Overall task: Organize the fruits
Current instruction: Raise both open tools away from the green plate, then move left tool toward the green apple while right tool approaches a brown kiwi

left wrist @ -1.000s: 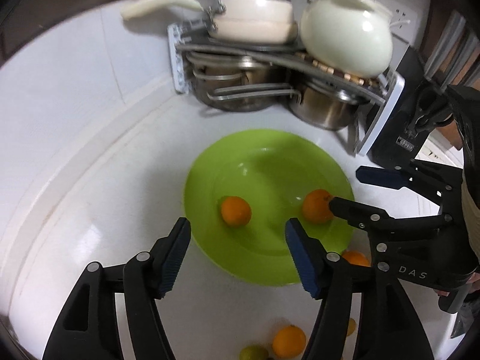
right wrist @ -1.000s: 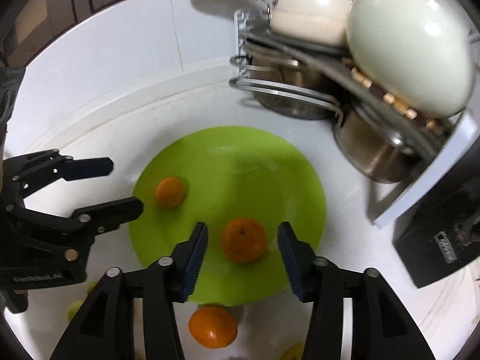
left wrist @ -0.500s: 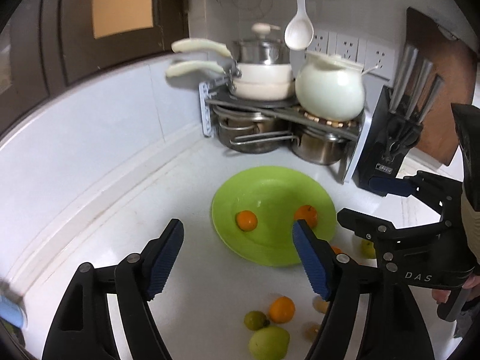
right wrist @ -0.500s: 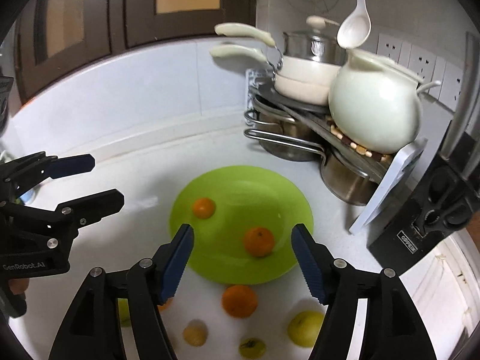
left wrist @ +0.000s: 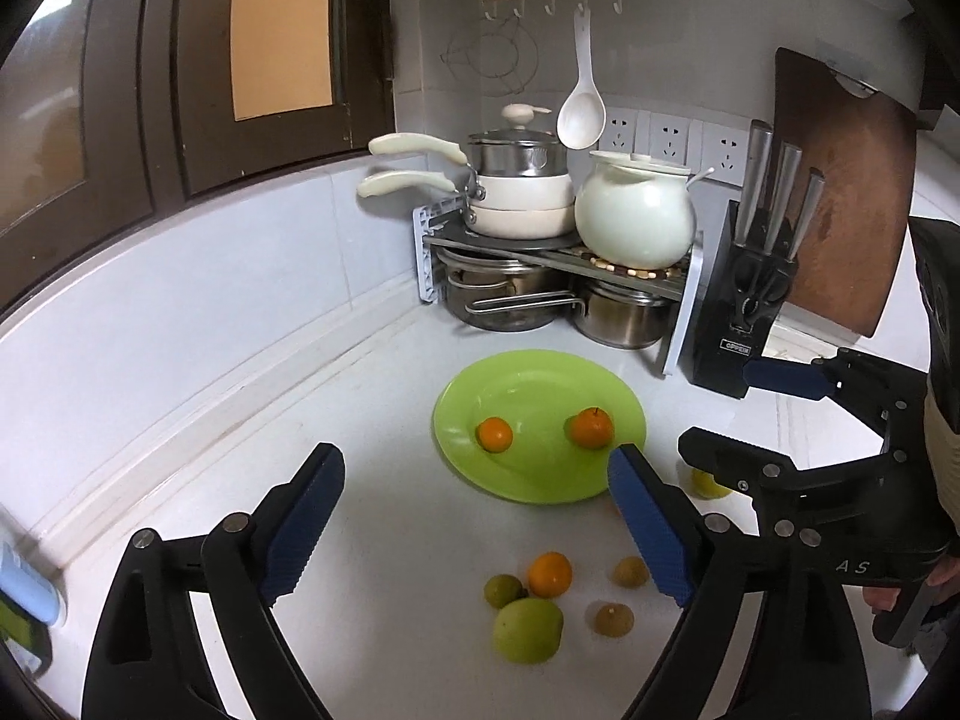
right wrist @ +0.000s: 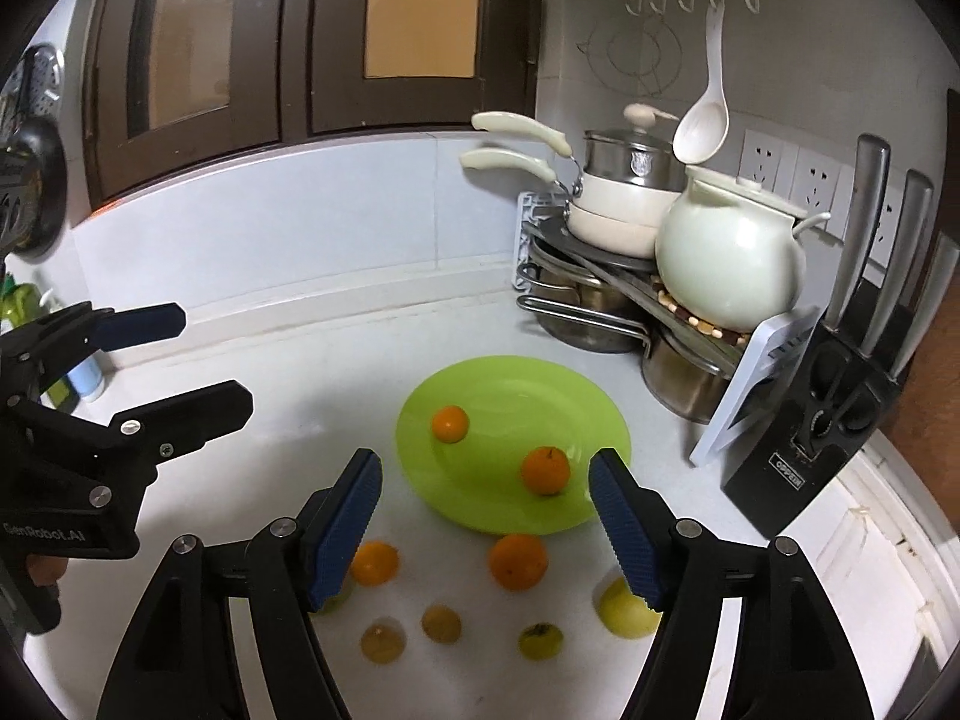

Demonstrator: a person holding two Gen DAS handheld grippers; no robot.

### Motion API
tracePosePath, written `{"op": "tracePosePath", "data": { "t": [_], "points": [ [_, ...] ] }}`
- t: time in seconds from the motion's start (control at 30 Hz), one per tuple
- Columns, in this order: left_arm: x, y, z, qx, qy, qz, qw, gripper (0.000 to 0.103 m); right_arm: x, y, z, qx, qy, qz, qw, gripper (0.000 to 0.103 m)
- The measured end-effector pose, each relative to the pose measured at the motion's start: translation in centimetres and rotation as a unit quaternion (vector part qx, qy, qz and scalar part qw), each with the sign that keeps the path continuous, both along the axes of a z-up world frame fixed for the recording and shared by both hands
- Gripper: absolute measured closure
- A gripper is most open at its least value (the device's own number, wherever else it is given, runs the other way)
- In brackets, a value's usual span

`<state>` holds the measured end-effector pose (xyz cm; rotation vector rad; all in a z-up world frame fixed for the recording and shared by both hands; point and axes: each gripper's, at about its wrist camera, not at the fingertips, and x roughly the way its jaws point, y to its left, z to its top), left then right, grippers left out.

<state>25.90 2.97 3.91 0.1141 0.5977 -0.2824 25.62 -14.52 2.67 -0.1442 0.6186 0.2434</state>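
Right wrist view: both grippers' fingers spread, empty; two on round green plate point(right wrist: 576, 378), next grab orange tangerine point(right wrist: 517, 561) between right gripper point(right wrist: 485, 531) fingers

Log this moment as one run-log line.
left tongs: open, empty | right tongs: open, empty | green plate: two oranges | counter: loose fruit remaining

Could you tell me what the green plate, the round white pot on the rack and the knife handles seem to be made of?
The round lime-green plate looks like plastic or melamine: flat uniform colour, soft sheen. The round white lidded pot appears to be glazed ceramic, smooth and glossy with soft highlights. The knife handles in the black knife block look like brushed steel: grey, with a dull metallic shine.
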Motion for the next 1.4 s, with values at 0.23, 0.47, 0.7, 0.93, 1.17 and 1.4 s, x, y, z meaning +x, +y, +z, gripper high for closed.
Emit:
{"op": "tracePosePath", "data": {
  "t": [0.23, 0.47, 0.7, 0.93, 1.17, 1.4],
  "points": [
    [-2.2, 0.5, -0.4, 0.011, -0.016, -0.002, 0.9998, 0.013, -1.9, 0.5, -0.4, 0.001, -0.002, 0.006, 1.0, 0.031],
    [-4.0, 1.1, -1.6, 0.018, -0.017, -0.012, 0.9996, 0.013, -3.7, 1.2, -1.2, -0.006, -0.002, 0.014, 1.0, 0.031],
    [-5.7, 1.5, -3.3, 0.036, -0.022, -0.034, 0.9985, 0.013, -5.7, 2.3, -2.1, -0.031, -0.009, 0.02, 0.999, 0.031],
    [-6.0, 1.3, -5.1, 0.044, -0.013, -0.066, 0.9968, 0.013, -6.5, 3.0, -3.8, -0.03, 0.017, 0.034, 0.999, 0.031],
    [-5.3, 0.8, -7.6, 0.049, 0.017, -0.088, 0.9947, 0.013, -5.9, 3.0, -7.0, -0.02, 0.075, 0.039, 0.996, 0.032],
    [-4.1, 0.3, -10.0, 0.06, 0.042, -0.1, 0.9923, 0.023, -5.0, 2.7, -9.0, -0.007, 0.112, 0.039, 0.993, 0.042]
  ]
}}
